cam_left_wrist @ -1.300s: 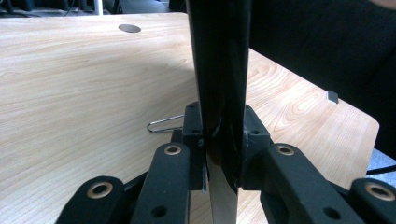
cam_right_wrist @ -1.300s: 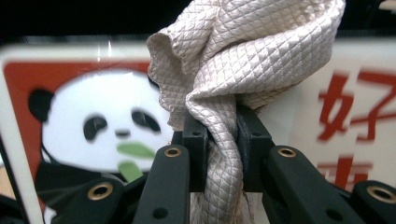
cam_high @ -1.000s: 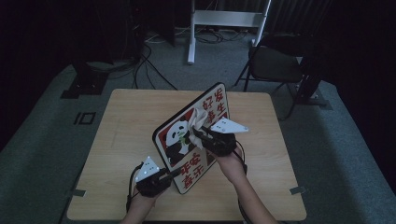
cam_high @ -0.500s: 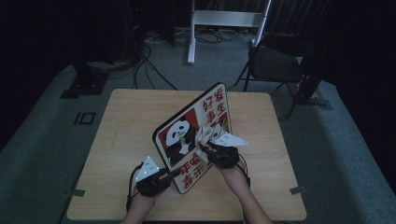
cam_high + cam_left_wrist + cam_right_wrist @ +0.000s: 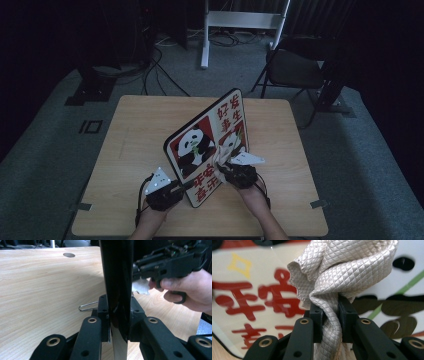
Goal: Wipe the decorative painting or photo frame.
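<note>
a panda board (image 5: 207,145) is held on edge on the table (image 5: 130,130), tilted, with its printed face turned toward the right gripper (image 5: 235,170). the board's lower near corner is clamped by the left gripper (image 5: 172,190); in the left gripper view its edge (image 5: 117,290) is seen pinched between both jaws, which are drawn tight against it. a pale quilted cloth (image 5: 342,272) is gripped by the right gripper (image 5: 329,312), its jaws pressed together on a bunched fold, and the cloth is held against the board's face (image 5: 249,292), beside the red characters. in the high view the cloth (image 5: 222,156) lies on the lower right part of the board, just above the right hand (image 5: 250,192). a paper clip (image 5: 87,306) is seen lying on the table just behind the left gripper's jaws. a chair (image 5: 295,70) is seen standing on the floor well beyond the table.
</note>
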`<move>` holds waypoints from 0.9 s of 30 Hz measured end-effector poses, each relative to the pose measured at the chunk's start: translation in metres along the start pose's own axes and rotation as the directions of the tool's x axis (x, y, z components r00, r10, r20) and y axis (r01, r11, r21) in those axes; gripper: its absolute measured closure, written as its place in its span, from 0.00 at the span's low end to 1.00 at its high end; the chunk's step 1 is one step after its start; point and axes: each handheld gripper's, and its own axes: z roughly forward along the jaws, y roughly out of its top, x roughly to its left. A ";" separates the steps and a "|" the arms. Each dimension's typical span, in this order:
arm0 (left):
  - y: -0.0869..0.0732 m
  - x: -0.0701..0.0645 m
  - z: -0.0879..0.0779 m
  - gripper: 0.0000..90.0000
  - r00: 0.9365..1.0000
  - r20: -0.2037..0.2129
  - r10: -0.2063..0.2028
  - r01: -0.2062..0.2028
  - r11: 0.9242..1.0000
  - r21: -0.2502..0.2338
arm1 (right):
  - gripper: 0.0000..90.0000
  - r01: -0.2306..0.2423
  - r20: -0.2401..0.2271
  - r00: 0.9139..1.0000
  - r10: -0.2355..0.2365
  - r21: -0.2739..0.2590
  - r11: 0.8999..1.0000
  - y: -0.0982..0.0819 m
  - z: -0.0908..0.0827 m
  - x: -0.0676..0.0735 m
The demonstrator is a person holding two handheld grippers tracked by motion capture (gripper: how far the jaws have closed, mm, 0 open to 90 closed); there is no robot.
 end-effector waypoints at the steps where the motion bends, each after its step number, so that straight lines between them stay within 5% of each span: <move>1: 0.000 0.000 0.000 0.87 1.000 0.000 0.001 -0.001 1.000 0.001 | 0.85 -0.005 0.000 1.000 0.005 0.007 1.000 -0.002 0.001 0.000; 27: 0.001 0.002 0.000 0.86 1.000 0.006 -0.004 0.004 1.000 0.003 | 0.85 -0.048 -0.005 0.999 0.050 0.178 0.983 -0.050 0.017 -0.015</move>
